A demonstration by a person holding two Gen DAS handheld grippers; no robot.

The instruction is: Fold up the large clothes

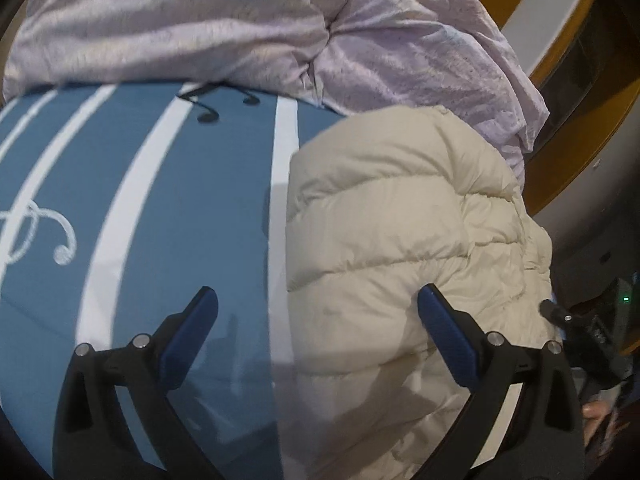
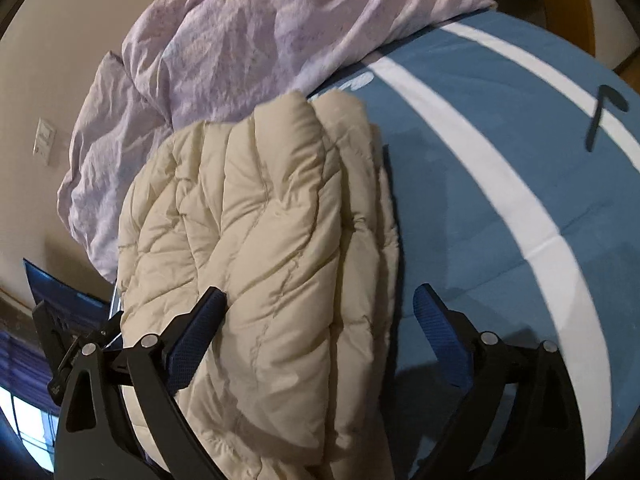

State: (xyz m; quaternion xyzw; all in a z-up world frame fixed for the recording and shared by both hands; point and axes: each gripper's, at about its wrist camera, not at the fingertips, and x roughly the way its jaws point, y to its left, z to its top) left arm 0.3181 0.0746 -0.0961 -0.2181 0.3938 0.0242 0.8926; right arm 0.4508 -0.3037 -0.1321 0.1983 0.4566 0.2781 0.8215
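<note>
Blue striped bed (image 1: 160, 200) fills the frame, lilac duvet (image 1: 240, 20) heaped at twelve o'clock. Cream puffer jacket (image 2: 260, 240) lies folded near the edge. Left claw (image 1: 316, 308) and right claw (image 2: 320, 304) gape empty; judging the fold nearly done, next comes pressing flat.

Quilted matt cream jacket (image 2: 256, 240), crinkled lilac duvet (image 1: 240, 24), smooth blue sheet (image 2: 480, 200)

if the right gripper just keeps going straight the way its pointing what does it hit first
Most likely the cream puffer jacket: its folded edge lies between the open fingers of the right gripper. Depth is unclear, so it might skim onto the blue striped bedspread beside it.
</note>
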